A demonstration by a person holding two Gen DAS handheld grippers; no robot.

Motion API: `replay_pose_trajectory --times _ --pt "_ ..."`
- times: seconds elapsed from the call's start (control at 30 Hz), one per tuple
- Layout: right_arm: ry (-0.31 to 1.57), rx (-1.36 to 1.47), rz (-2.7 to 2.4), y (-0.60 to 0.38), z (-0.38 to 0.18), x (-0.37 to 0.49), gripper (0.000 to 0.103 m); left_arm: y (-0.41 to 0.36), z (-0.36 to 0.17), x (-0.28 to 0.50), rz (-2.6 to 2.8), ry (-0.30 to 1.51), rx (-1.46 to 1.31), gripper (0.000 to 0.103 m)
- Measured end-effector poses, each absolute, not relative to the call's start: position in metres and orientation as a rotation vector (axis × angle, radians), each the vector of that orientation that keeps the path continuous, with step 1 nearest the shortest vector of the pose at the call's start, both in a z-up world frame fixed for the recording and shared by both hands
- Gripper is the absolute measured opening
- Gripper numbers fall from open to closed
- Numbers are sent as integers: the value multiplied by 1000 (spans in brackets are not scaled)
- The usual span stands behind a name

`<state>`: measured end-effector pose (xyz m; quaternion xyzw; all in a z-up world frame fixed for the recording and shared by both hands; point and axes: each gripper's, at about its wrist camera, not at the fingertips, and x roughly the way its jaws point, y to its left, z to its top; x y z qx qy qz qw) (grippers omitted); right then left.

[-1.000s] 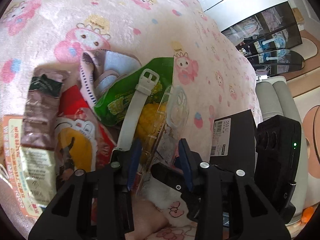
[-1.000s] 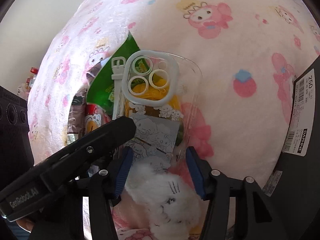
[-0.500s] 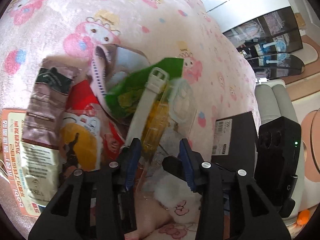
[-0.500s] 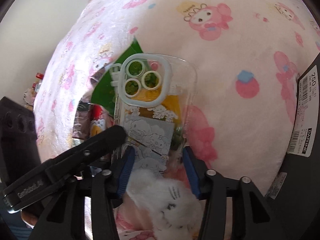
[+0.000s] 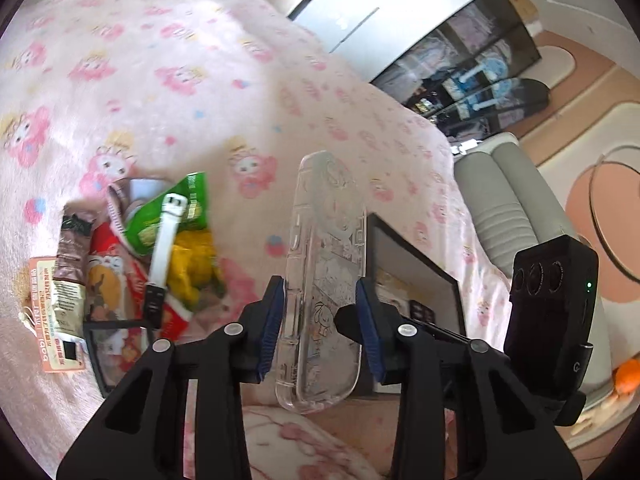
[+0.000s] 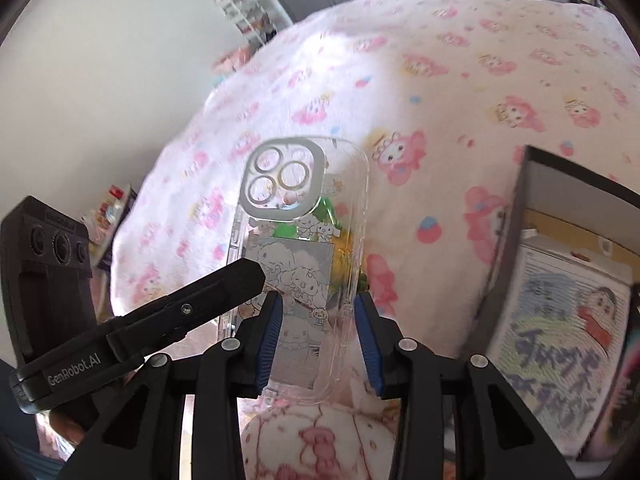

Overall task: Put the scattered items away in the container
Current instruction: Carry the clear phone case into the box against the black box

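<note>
A clear phone case with cartoon prints hangs in the air above the pink blanket, held by both grippers. My left gripper has its blue pads against the case's two sides, and its jaws are closing on it. In the right wrist view the phone case faces the camera. My right gripper clamps its lower end, jaws closing. One of the left gripper's fingers reaches the case's left edge. The open black box stands just right of the case.
A pile lies on the pink blanket: a green packet, a white watch strap, a yellow packet, a brown sachet and a black frame. The box holds a printed card. A pink plush lies below the grippers.
Both grippers have risen and lifted the phone case off the pile. The right jaws narrowed onto the case. The inside of the black box has come into the right wrist view.
</note>
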<state>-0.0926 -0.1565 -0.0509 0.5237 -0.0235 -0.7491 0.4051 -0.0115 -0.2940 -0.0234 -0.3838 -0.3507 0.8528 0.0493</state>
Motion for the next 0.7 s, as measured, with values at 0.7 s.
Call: replay_pose_trajectory --times 0.7 --pt "-226 1403 -2155 109 -83 -137 34 -29 -61 -106 2316 -804 -1407 28"
